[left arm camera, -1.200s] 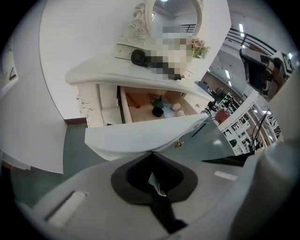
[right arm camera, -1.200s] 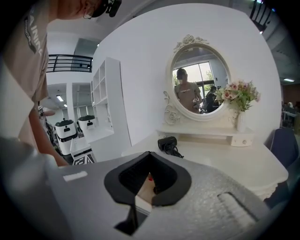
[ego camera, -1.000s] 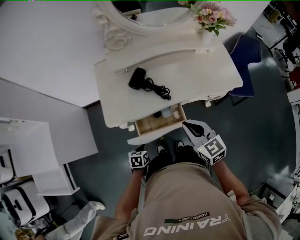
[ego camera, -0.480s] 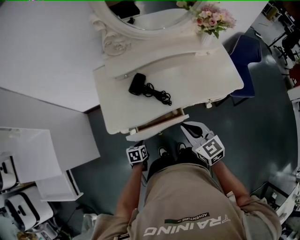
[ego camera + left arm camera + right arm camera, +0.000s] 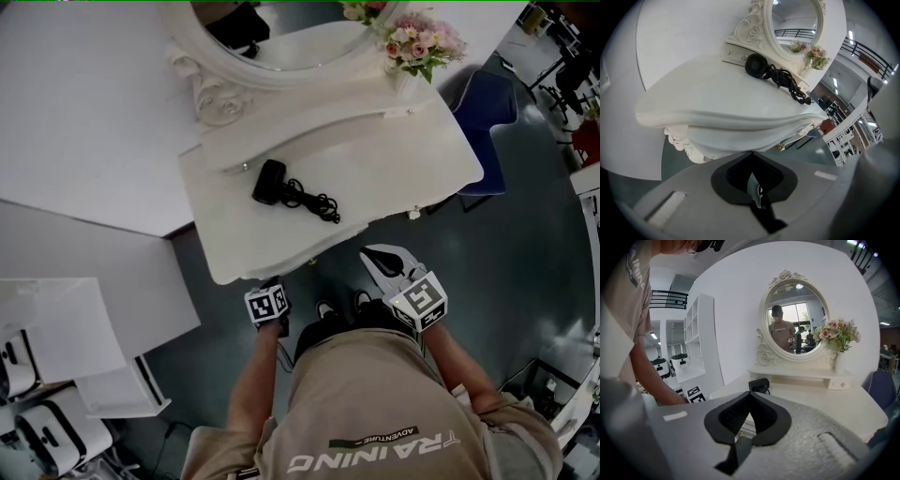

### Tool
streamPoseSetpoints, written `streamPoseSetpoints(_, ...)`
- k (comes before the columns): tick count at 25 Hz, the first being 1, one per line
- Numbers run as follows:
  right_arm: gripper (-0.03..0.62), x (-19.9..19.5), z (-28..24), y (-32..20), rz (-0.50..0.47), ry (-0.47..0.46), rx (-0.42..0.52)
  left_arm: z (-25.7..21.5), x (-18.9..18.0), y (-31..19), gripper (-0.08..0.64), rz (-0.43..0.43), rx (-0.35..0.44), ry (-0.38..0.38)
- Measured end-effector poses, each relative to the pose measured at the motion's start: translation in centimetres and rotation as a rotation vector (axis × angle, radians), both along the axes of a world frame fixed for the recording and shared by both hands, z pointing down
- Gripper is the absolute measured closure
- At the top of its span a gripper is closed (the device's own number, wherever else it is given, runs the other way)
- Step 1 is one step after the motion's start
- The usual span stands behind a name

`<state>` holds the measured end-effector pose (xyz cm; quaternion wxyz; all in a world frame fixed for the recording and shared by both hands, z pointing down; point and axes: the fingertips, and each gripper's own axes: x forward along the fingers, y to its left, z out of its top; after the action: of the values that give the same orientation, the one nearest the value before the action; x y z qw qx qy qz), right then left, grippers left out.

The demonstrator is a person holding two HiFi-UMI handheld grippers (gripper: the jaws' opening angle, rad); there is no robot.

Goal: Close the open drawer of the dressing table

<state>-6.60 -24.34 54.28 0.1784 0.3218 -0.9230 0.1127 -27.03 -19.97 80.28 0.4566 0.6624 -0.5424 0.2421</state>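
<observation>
Here, one dressing table (image 5: 375, 150), two clenched empty grippers: left gripper (image 5: 752, 154), right gripper (image 5: 367, 251).

The person I'm working through wears a tan short-sleeved T-shirt (image 5: 375, 403) printed with white "TRAINING" lettering, and dark shoes with pale edging (image 5: 324, 307). My left gripper (image 5: 751, 154) and right gripper (image 5: 750, 393) are grey speckled shells with black inner lining. Each carries a white cube with black square markers (image 5: 419, 300).
</observation>
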Motion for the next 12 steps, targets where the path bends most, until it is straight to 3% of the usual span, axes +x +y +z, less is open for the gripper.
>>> streamPoseSetpoints(12, 0.590, 0.0, 1.0, -1.0, 0.020, 0.006, -0.019, 0.1, -1.1, -2.9, 0.541, -0.032, 0.028, 0.011)
